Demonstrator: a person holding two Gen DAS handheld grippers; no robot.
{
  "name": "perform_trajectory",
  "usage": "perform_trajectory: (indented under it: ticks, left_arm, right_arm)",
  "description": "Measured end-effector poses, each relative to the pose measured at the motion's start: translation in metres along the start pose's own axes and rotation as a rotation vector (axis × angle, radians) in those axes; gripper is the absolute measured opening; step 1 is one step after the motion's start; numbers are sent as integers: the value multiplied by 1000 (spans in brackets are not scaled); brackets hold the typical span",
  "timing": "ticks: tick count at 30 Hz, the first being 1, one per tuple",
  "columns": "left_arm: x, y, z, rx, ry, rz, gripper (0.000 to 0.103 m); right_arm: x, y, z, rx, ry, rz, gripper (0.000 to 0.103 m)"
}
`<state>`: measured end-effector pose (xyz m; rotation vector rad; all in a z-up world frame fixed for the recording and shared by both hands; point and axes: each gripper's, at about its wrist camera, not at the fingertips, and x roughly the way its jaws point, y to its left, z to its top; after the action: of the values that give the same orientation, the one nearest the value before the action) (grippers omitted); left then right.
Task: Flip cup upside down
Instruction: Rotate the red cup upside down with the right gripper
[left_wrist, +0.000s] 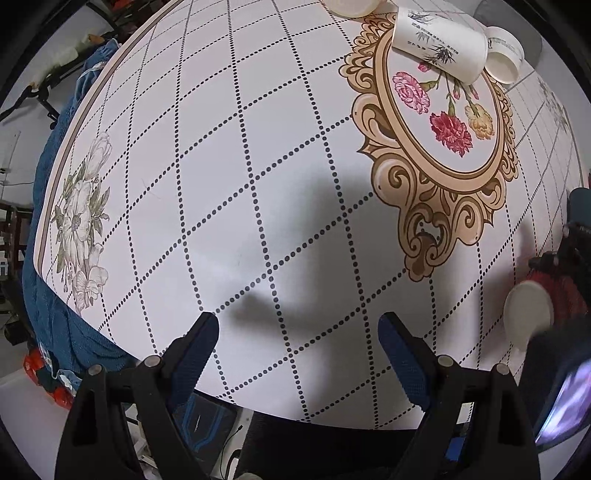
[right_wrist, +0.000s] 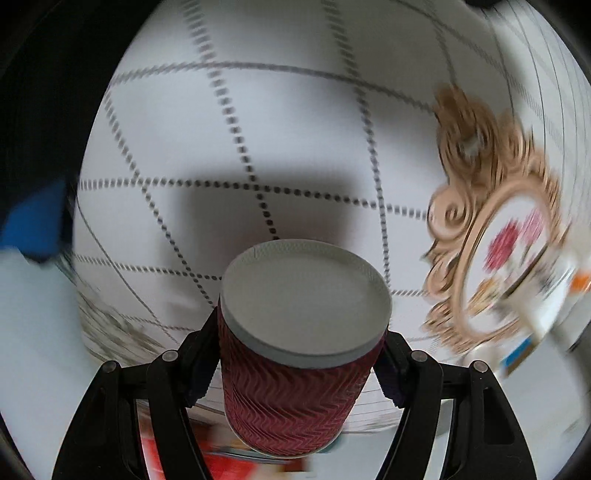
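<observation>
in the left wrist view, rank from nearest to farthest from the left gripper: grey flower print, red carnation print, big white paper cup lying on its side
From the left gripper:
1. Grey flower print, on the left near the table edge.
2. Red carnation print, on the right, inside the gold frame.
3. Big white paper cup, far right, lying at the top of the frame.

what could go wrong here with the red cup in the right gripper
The right gripper clamps the red ribbed cup by its sides above the table. A paper wall could buckle or slip under the squeeze. The right wrist view is motion-blurred, so a fast swing might fling the cup or land it crooked. White cups lie on the floral medallion; setting down there risks a knock.
</observation>
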<state>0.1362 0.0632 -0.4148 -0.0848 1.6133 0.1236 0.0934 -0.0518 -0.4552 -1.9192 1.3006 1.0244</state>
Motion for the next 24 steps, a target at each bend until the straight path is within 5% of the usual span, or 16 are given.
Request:
perform_trajectory:
  ticks: [15, 24]
  left_arm:
    - [1, -23, 15, 37, 4, 9, 88]
    - [-2, -34, 21, 64, 3, 14, 88]
  right_arm:
    - [27, -109, -34, 640, -97, 630, 74]
    - [54, -156, -77, 940, -211, 887, 74]
